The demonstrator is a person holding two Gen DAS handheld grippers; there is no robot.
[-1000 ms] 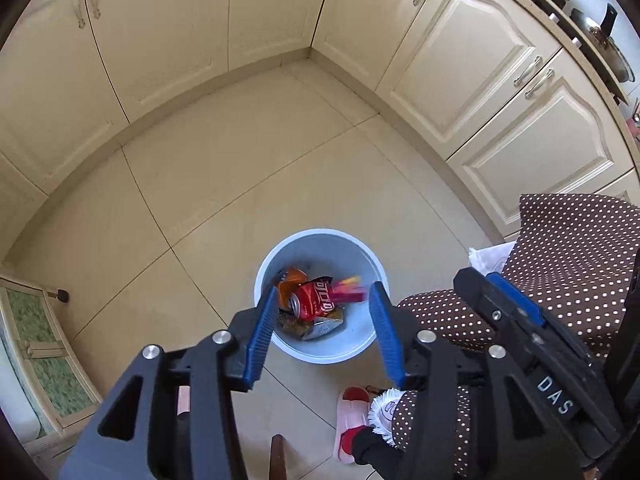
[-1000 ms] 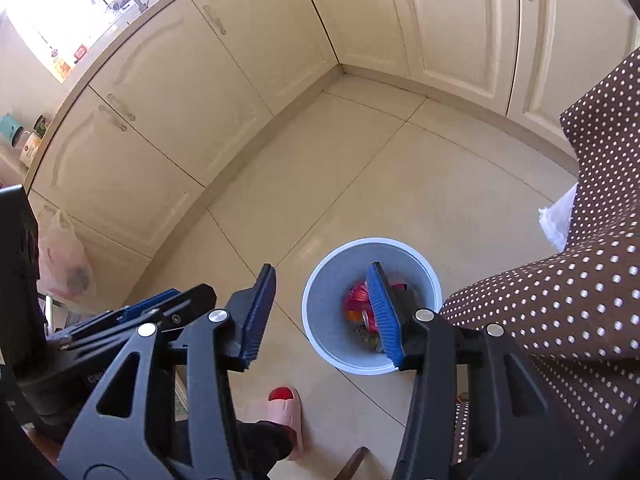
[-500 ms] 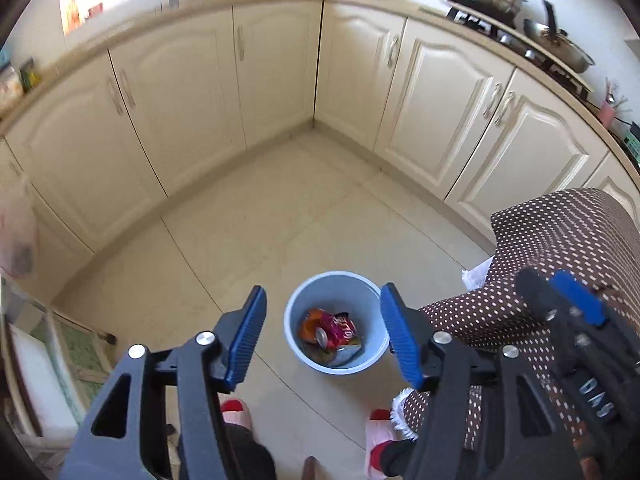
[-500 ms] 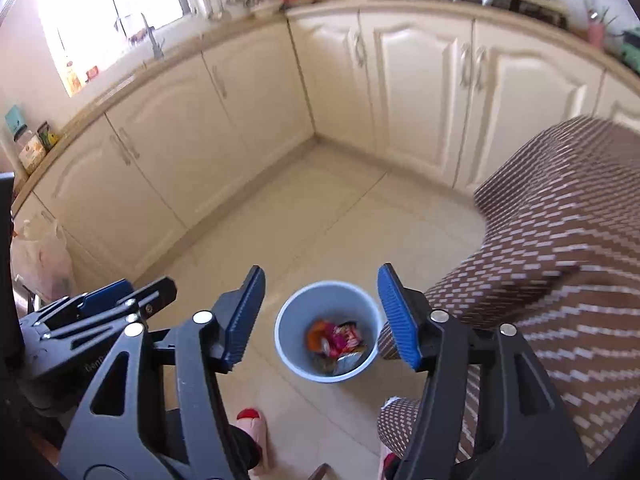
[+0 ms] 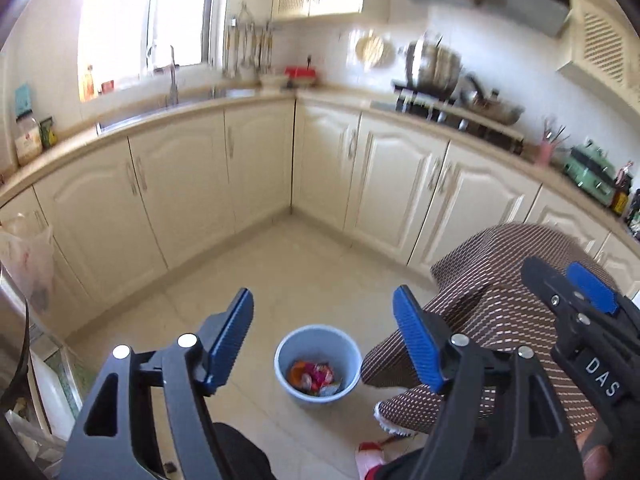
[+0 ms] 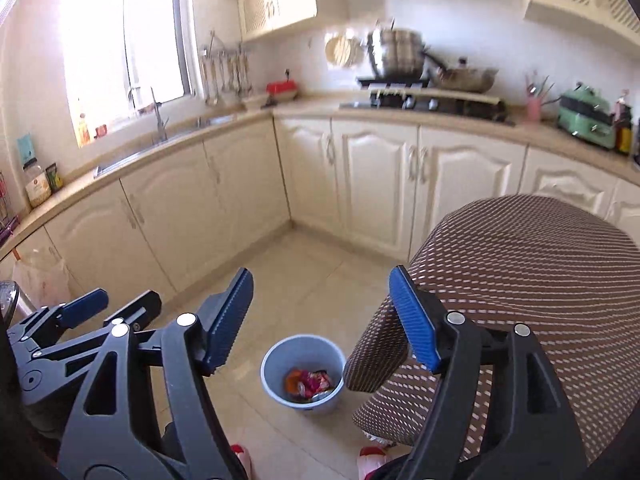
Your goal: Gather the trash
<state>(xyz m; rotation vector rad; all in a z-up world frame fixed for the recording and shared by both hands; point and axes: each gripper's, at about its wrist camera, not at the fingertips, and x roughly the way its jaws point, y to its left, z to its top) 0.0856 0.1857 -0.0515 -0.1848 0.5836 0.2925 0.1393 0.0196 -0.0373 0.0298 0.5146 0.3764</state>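
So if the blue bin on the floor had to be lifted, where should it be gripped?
Pinch the blue bin by its thin rim, coming straight down from above on the bare floor side: it stands upright, mouth open, no handle visible, and the dotted cloth crowds the other side.

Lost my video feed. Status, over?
Left gripper and right gripper open, empty, jaws just widened. Trash in blue bin. Nothing blocking.

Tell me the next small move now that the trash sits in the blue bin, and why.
Probably swing toward the dotted tablecloth to look for more trash: the left gripper and right gripper, jaws just opened, are empty, and the wrappers lie in the blue bin.
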